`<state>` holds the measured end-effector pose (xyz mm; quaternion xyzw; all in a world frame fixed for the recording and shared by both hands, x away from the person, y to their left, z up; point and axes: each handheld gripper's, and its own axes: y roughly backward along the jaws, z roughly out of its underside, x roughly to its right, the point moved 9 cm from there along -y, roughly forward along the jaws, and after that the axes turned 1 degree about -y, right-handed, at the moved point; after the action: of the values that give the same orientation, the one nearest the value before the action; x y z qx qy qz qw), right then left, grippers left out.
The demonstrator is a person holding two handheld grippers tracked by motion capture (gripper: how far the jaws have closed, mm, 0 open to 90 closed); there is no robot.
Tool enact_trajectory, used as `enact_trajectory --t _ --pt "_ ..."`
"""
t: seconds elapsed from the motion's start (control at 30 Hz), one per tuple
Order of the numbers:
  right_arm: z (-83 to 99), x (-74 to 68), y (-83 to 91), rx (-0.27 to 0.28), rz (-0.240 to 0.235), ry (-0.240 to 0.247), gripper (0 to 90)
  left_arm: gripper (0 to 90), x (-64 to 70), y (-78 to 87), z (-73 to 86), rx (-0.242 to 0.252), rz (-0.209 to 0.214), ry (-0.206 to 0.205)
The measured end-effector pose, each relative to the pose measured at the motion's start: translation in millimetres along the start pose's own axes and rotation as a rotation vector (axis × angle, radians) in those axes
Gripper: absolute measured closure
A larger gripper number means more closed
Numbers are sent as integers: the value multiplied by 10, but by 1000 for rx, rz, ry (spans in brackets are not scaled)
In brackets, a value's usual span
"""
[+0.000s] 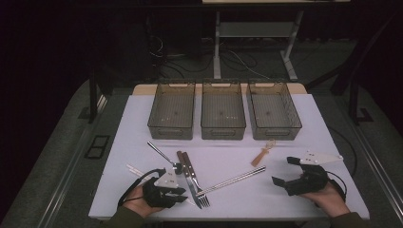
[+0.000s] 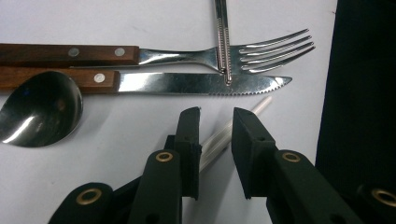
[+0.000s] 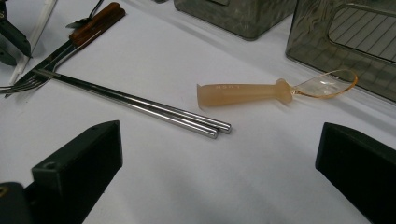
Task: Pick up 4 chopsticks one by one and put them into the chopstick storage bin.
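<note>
At the lower left of the high view, the left gripper (image 1: 177,195) rests on the white table (image 1: 142,114), its jaws narrowly parted around white chopsticks (image 2: 224,135) without clamping them. Just above lie a knife (image 2: 196,83), fork (image 2: 210,53) and spoon (image 2: 39,109). At lower right the right gripper (image 1: 287,172) stands wide open, near metal chopsticks (image 3: 140,103) and an amber plastic spoon (image 3: 252,92)

The plastic spoon (image 3: 243,94) bears embossed marks (too faint to read).
</note>
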<state>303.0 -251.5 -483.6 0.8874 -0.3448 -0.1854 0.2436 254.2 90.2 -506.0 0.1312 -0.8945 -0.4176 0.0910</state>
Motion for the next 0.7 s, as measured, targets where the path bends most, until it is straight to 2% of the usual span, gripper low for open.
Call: enact_trajectory --t 0.23,0.43,0.5,0.7 --pt "0 -3 -3 -2 -2 0 5 676 40 -41 -21 -25 -2 -41" --pt "-5 1 0 2 -2 -1 5 684 130 -103 -125 -9 38 -72" --pt "-4 1 0 2 -2 -1 5 698 150 -139 -129 -29 49 -93" --pt "0 -6 -3 -2 -4 -1 5 720 132 -134 -114 -4 68 -82"
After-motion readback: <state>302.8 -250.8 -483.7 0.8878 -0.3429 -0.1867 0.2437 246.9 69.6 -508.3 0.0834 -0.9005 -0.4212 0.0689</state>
